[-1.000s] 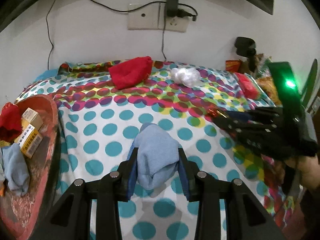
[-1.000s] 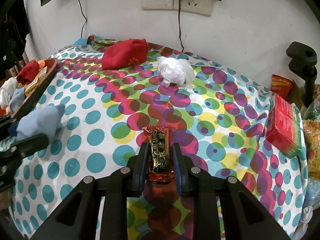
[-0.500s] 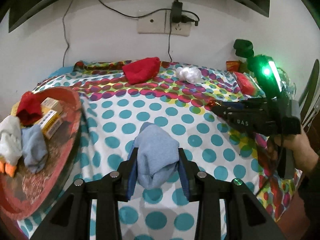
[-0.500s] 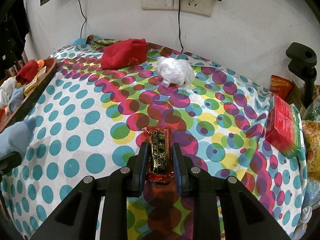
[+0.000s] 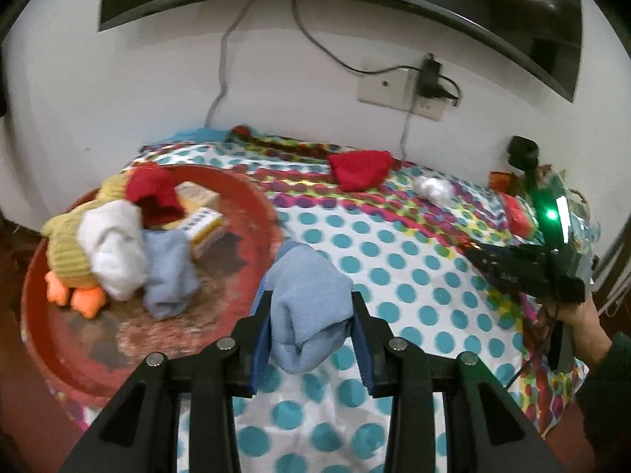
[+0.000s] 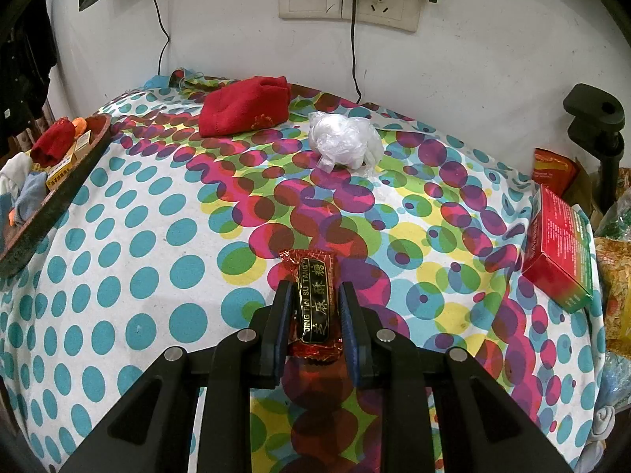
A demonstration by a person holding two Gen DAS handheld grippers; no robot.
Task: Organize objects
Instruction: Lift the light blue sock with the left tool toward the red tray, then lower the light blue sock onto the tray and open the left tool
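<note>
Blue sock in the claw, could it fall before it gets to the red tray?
Maybe. The left claw pinches only the middle of the blue sock; its ends flop loose and could slip out or snag the red tray rim. The tray is crowded: landing there could nudge the yellow boxes.

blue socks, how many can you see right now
2: one blue sock gripped in the left gripper, another blue sock lying in the red tray. More may hide under the pile.
</note>
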